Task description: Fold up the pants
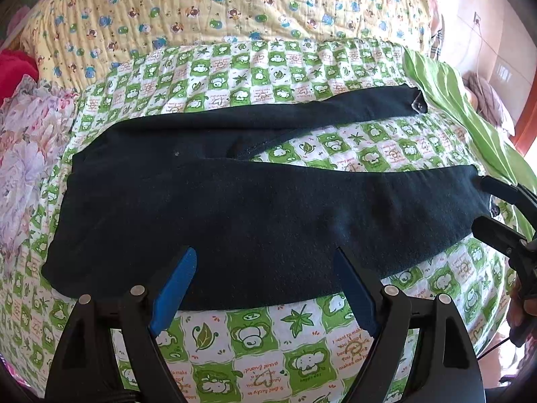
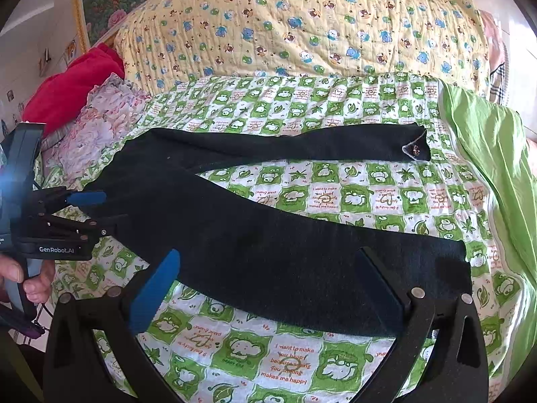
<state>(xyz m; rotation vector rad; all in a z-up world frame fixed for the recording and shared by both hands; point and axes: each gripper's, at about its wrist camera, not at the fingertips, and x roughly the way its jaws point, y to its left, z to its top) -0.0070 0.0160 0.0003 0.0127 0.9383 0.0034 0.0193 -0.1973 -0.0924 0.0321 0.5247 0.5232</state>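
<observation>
Black pants (image 1: 235, 208) flat, legs apart. Left gripper (image 1: 265, 288) and right gripper (image 2: 268, 288) wide open, empty. Pinch near leg edge, fold onto far leg evenly.

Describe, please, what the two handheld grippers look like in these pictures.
Both are black plastic frames with round silver rivets. The left gripper has blue pads on its fingers; its body reads "GenRobot.AI" in white. The right gripper shows one blue pad. A bare hand grips the left handle.

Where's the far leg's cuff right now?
The black fabric pants lie spread on the green-and-white checked quilt; the far cuff sits upper right in both views, near the plain green sheet.
</observation>
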